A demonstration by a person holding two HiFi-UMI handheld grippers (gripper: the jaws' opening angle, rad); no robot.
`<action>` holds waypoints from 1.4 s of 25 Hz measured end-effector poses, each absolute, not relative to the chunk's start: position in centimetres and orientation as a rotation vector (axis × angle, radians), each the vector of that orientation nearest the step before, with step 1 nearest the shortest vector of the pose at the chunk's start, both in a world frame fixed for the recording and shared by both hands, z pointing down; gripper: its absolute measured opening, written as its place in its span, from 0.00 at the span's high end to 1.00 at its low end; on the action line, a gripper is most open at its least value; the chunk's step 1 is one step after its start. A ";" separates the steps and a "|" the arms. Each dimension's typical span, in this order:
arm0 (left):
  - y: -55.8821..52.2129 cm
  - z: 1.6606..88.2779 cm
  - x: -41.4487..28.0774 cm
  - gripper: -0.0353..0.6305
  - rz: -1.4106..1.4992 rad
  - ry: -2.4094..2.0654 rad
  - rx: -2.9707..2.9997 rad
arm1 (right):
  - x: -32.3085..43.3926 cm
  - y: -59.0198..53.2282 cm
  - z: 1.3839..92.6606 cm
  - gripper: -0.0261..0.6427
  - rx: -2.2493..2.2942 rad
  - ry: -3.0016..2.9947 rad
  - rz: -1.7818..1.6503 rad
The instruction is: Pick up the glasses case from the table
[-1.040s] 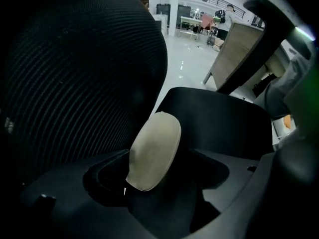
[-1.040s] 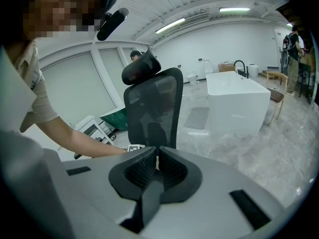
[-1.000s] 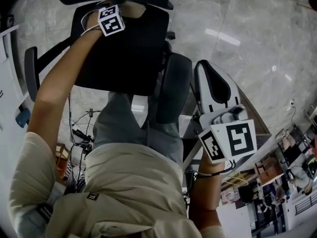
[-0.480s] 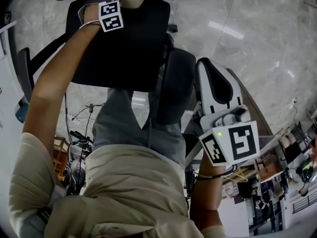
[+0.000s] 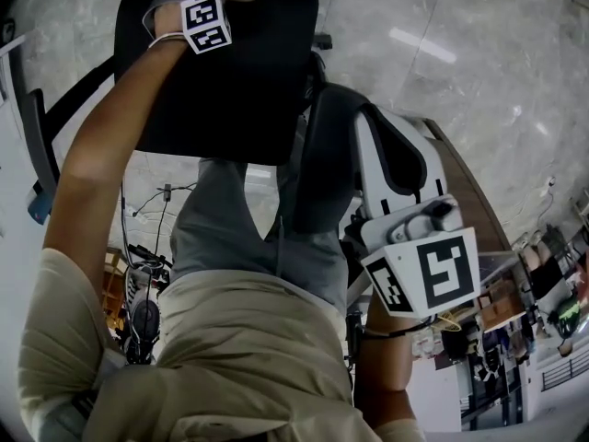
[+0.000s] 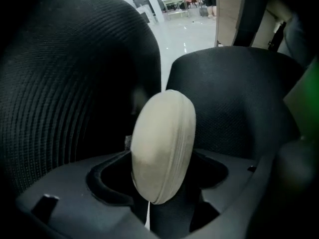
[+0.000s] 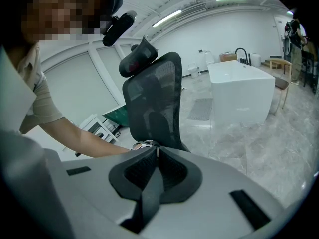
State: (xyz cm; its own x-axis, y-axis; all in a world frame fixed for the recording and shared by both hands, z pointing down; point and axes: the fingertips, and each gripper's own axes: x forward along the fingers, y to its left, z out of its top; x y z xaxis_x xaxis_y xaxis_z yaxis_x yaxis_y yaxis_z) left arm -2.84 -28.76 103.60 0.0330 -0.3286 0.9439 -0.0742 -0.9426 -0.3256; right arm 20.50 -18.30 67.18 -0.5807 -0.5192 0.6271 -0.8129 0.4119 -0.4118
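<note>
While marble floor (image 5: 479,53) spreads below, left hand-held gripper (image 6: 159,178) pinches glasses case (image 6: 163,138), right hand-held gripper (image 7: 156,153) pressed together.

— What colour do we make the glasses case (image 6: 162,146)?
— Plain pale beige, and we see it against the black woven mesh of the chair (image 6: 75,83).
— And the grippers?
— We find the left gripper (image 6: 160,183) dark grey and the right gripper (image 7: 154,153) white with black ribbed linings. The marker cubes (image 5: 204,23) carry black-and-white squares.
— The floor (image 5: 460,63)?
— Grey stone with pale veins. We also note a beige shirt (image 5: 230,357) and grey trousers (image 5: 230,238).
</note>
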 end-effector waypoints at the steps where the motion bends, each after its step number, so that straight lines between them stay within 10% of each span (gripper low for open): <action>1: -28.8 103.5 -2.8 0.41 -2.006 0.421 -2.125 | 20.4 -18.2 67.3 0.92 1.138 -2.267 0.994; 35: -27.3 80.9 -2.0 0.44 -1.609 0.759 -2.556 | 14.6 -19.6 53.9 0.92 1.196 -2.399 0.823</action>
State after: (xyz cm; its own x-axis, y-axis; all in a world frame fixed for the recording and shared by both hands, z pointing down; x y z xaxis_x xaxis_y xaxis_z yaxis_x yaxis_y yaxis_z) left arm -2.01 -27.28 80.89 0.3473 -0.4140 0.8414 -0.3855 -0.8810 -0.2743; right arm 14.58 -19.58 53.93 -0.5899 -0.6118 0.5269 -0.8064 0.4790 -0.3467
